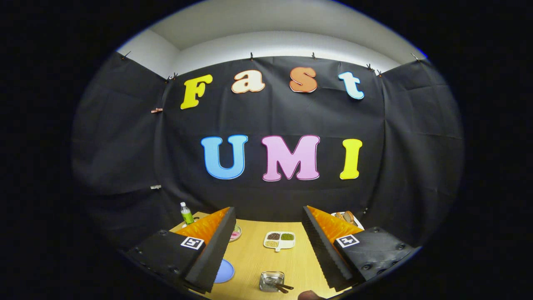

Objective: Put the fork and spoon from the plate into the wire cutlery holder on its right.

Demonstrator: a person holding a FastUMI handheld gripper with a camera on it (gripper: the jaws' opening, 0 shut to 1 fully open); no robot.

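My gripper (268,209) is open and holds nothing, its fingers (216,246) spread wide high above a wooden table (254,258). Below and between the fingers stands a small square metal cutlery holder (271,280). Two dark-handled utensils (282,286) stick out of it toward the right; I cannot tell fork from spoon at this size. To the holder's left lies a blue plate (225,271), partly hidden behind the left finger. What shows of the plate looks bare.
A white divided dish (279,240) with beans sits mid-table beyond the holder. A green-labelled bottle (186,214) stands at the far left corner, a pink-filled dish (236,232) beside the left finger, and a white plate with brown items (346,216) behind the right finger.
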